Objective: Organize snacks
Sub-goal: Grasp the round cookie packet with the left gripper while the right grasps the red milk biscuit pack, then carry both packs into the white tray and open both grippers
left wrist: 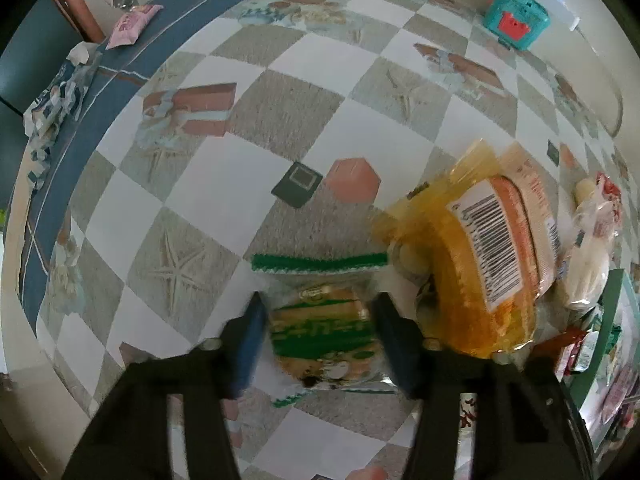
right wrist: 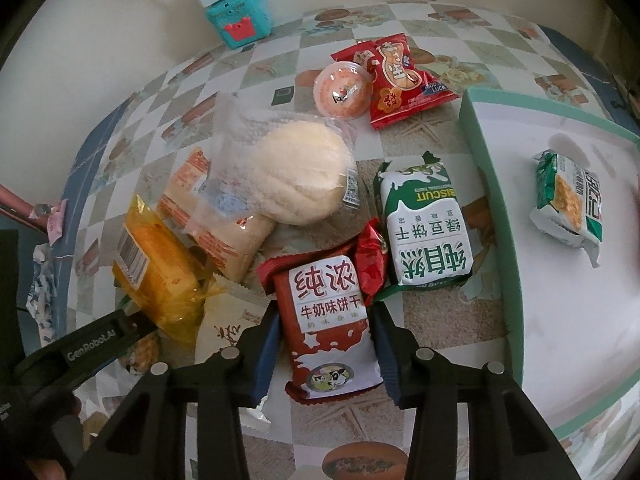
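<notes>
The right gripper (right wrist: pixel 324 344) sits low over the counter (right wrist: pixel 432 320) with its jaws spread wide on either side of the red milk-biscuit packet (right wrist: pixel 330 328), at 6 o'clock in the right wrist view; whether the pads already touch its long edges I cannot tell. The packet looks light, with a slick film wrapper and brittle biscuits inside, so a gentle squeeze across the firm middle should serve better than pinching the crimped ends, which would likely slip. Just past it at 3 o'clock lies the green-and-white biscuit packet (right wrist: pixel 426 224), similar in kind. At 10 o'clock the soft bun in clear wrap (right wrist: pixel 298 172) would crush easily. Far right, the tray (right wrist: pixel 488 184) with its teal rim already holds one small green packet (right wrist: pixel 568 200).

The left gripper (left wrist: pixel 318 322) likewise straddles a green-striped snack packet (left wrist: pixel 324 336), jaws wide and apparently just beside its sides, contact unclear. At 3 o'clock beside it rests the yellow cake packet (left wrist: pixel 472 264), soft and squashable
</notes>
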Available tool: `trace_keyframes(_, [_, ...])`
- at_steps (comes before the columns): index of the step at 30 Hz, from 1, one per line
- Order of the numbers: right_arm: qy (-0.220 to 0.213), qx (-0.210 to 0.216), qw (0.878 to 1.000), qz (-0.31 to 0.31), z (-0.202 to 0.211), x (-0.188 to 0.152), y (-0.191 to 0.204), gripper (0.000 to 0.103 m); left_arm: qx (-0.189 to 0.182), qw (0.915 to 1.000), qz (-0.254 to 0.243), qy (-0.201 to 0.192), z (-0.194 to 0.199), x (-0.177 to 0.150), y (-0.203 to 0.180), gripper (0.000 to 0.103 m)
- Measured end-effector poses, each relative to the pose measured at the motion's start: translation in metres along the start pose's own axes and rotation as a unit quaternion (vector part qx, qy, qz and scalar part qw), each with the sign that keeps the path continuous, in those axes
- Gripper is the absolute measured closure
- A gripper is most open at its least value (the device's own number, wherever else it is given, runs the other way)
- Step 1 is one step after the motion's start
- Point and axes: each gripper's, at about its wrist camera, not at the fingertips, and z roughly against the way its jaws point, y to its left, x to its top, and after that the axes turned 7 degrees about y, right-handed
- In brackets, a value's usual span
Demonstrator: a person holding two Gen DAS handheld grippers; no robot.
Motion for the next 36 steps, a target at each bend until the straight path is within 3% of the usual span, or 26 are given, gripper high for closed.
trace_keyframes(14, [-0.007,0.035,0.999,-0.003,0.017,-0.002,-0.003,0.059,-0.050,0.9983,0.029,-0.004,0.012,0.009,0.040,0.052])
trace_keyframes(27, [-0.038,0.061,0.997,-0.003,0.052,-0.007,-0.001,0.059,-0.075,0.9955,0.040,-0.042,0.056,-0.002,0.071,0.052])
trace_keyframes(36, [-0.064,0.052,0.997,-0.008,0.078,-0.010,-0.011,0.059,-0.081,0.9934,0.026,-0.077,0.071,-0.017,0.064,0.052])
